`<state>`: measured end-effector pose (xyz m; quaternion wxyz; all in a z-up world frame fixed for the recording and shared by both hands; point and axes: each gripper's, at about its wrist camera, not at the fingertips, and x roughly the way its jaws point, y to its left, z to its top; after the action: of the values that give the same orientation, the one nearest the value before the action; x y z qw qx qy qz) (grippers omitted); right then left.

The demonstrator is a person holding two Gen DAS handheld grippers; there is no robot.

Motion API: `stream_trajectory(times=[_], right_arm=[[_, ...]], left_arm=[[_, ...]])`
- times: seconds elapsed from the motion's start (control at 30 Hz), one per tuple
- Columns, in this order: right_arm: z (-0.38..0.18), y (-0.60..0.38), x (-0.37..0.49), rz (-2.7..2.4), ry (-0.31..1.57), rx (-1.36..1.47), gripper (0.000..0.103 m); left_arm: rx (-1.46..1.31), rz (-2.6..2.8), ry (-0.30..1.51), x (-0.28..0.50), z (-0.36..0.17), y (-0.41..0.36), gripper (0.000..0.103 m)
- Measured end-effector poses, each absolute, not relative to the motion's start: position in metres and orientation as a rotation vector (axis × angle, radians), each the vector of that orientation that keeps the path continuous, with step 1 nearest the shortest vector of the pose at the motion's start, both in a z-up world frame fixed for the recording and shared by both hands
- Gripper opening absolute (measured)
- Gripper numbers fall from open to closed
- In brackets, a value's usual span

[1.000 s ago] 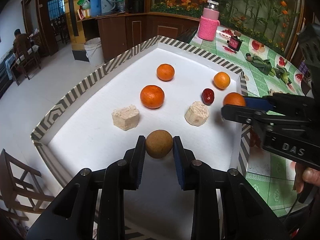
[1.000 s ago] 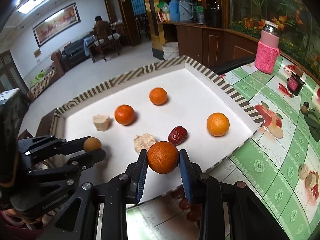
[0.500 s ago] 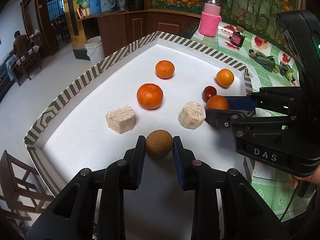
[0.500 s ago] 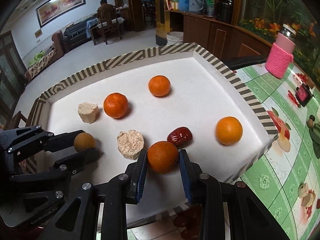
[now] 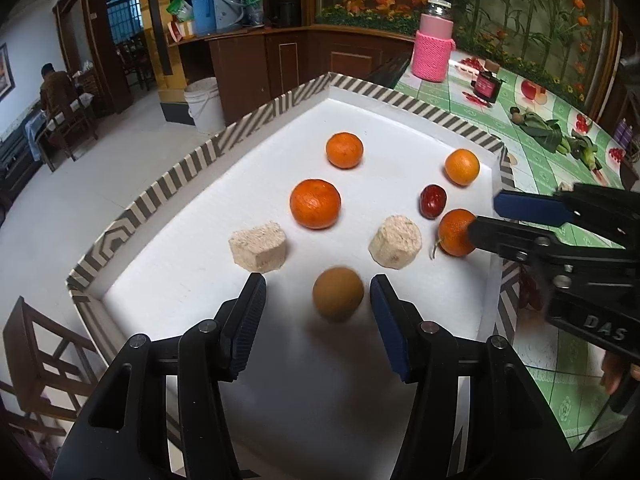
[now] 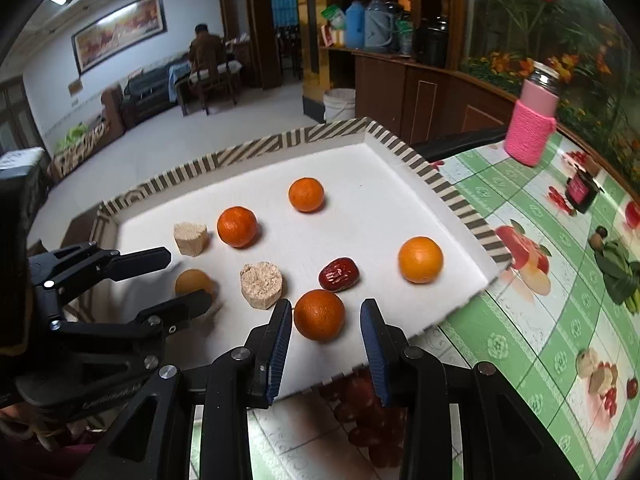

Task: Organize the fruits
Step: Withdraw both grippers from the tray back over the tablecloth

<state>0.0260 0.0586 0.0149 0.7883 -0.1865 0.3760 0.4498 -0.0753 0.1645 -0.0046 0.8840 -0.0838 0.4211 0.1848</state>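
Note:
A white tray [image 5: 192, 280] with a striped rim holds the fruit. My left gripper [image 5: 318, 300] is open around a brown round fruit [image 5: 338, 294] that lies on the tray, blurred. My right gripper [image 6: 326, 320] is open around a dark orange [image 6: 319, 315] resting on the tray near its front edge. The right gripper also shows in the left wrist view [image 5: 486, 220], and the left gripper in the right wrist view [image 6: 188, 280]. Three more oranges [image 5: 315, 203] [image 5: 344, 150] [image 5: 462, 167], a red date [image 5: 433, 201] and two beige cakes [image 5: 258, 246] [image 5: 395, 241] lie on the tray.
The tray sits on a table with a green flowered cloth [image 6: 560, 352]. A pink-sleeved jar [image 5: 434, 50] stands behind the tray. Dark red grapes [image 6: 372, 424] lie just off the tray's front edge. Green leaves [image 5: 542, 128] lie on the cloth.
Both grippers have opened. The brown fruit and the dark orange, held before, now lie loose on the tray between the open fingers.

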Motion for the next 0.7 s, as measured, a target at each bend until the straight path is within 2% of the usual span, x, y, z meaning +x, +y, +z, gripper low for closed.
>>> stream_trajectory(times=[0.37,0.7], right_arm=[[0.026,0.009,0.034,0.905,0.793,-0.276,0.034],[0.024,-0.065,0.053,0.772,0.801,-0.169,0.034]], left_arm=[[-0.171,0.363,0.842,-0.074,0.011,0.149,0.055],[-0.101,0.272,0.832,-0.046,0.020,0.096,0.055]])
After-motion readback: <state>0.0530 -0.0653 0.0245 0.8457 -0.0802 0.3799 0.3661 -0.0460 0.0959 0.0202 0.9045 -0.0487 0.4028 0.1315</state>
